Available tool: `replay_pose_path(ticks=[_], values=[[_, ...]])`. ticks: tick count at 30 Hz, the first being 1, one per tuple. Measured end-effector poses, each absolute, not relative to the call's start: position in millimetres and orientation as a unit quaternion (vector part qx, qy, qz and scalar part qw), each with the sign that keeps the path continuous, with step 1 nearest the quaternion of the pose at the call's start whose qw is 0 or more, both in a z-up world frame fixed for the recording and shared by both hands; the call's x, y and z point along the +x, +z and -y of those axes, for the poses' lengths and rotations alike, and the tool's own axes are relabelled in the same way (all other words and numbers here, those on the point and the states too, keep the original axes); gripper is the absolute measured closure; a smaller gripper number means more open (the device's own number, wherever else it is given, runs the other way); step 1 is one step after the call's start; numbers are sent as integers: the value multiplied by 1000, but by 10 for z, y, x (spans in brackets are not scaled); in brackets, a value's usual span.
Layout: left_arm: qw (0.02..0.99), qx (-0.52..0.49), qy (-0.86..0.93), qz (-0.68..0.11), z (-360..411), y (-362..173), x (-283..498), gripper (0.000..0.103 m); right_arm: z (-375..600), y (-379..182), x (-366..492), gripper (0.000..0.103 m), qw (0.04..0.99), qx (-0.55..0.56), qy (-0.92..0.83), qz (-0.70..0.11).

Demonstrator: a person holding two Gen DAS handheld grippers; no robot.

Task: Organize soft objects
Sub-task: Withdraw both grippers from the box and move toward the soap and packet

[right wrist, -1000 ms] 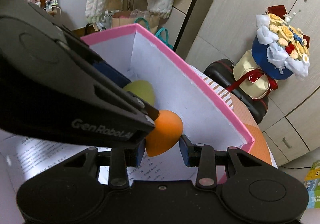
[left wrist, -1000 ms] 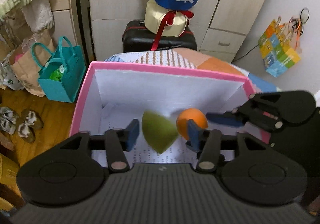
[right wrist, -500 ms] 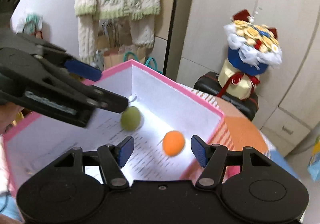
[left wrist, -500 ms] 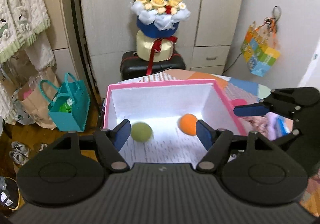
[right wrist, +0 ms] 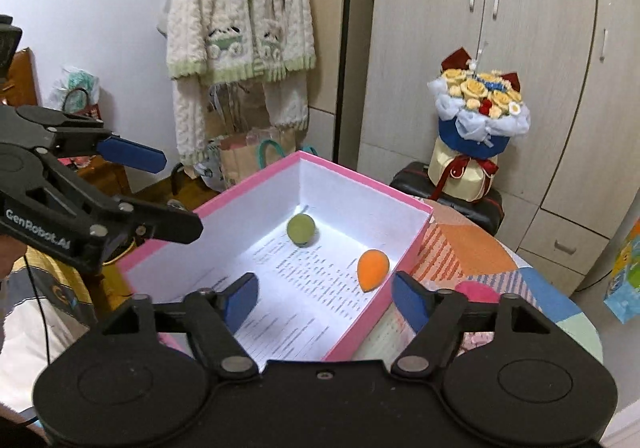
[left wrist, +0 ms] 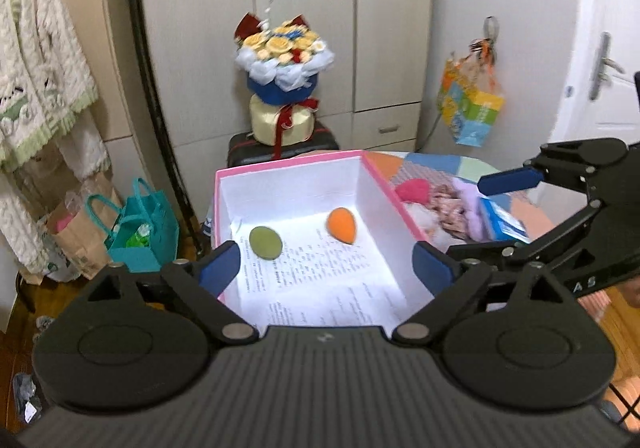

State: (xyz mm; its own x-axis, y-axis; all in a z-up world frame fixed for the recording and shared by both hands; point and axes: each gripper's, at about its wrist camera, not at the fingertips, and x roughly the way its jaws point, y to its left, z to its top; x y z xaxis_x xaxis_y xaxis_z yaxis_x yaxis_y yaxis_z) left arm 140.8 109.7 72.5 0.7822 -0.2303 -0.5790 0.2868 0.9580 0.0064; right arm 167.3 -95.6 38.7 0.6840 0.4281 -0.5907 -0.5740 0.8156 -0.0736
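Left wrist: teardrop sponges [left wrist: 342, 225], glossy pink box [left wrist: 394, 201]

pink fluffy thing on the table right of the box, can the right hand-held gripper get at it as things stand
Probably yes. The pink fluffy ball lies on the patchwork tablecloth outside the pink-rimmed cardboard box, just ahead of the open, empty right hand-held gripper, with nothing over it.

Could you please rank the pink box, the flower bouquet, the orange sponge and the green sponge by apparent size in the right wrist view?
1. pink box
2. flower bouquet, though it stands farther back
3. orange sponge and green sponge: too alike to rank
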Motion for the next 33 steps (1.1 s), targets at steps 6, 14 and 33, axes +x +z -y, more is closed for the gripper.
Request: replay_pose_path(ticks=[6,14,33], values=[[940,63,-175,-286,-975,847,987,6,1122,518,1208,17,913,-127,275,-272],[925,75,-233,-292,-742,831,549,5,1494,536,723,15,916,-105,278,-270],[871,98,-328,-352,166,309,560,5,2337,-130,389,13,911,-59,237,-334]])
